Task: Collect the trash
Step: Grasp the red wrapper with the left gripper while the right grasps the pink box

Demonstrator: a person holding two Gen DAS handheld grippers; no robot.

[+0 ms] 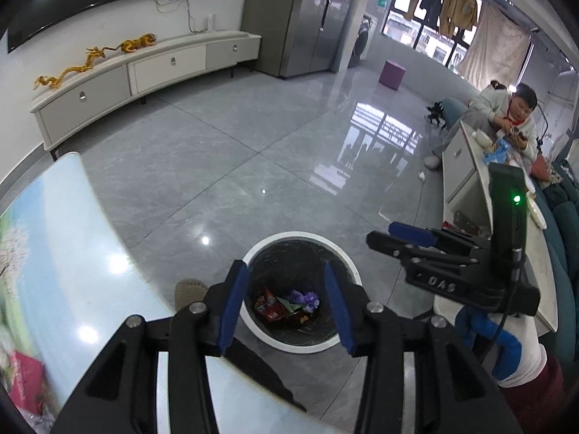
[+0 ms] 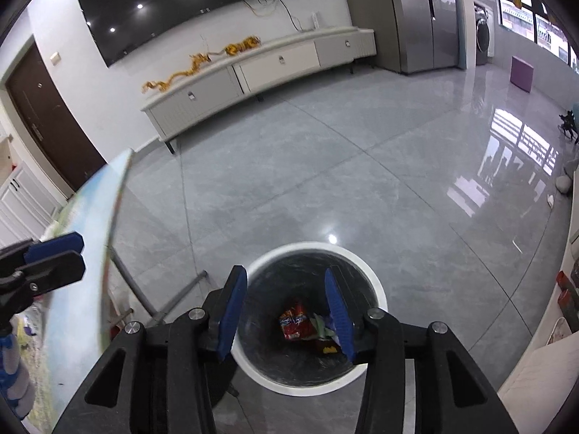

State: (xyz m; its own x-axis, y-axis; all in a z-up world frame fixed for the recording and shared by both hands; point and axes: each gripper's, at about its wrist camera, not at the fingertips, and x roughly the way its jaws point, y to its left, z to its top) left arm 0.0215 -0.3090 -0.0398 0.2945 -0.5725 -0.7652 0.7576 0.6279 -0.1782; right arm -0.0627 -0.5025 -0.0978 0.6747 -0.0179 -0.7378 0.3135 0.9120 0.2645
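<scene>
A round bin with a white rim stands on the grey floor, right below both grippers. Inside it lie a red snack wrapper, a purple wrapper and other scraps. In the right wrist view the bin rim and the red wrapper show too. My left gripper hangs open over the bin with nothing between its blue pads. My right gripper is open and bare as well. Each gripper appears in the other's view: the right gripper beside the bin, the left gripper at the table's edge.
A glossy table with a scenic print lies at the left, a pink packet on it. A person sits at a low white table on the right. A long TV cabinet lines the far wall. A purple stool stands far off.
</scene>
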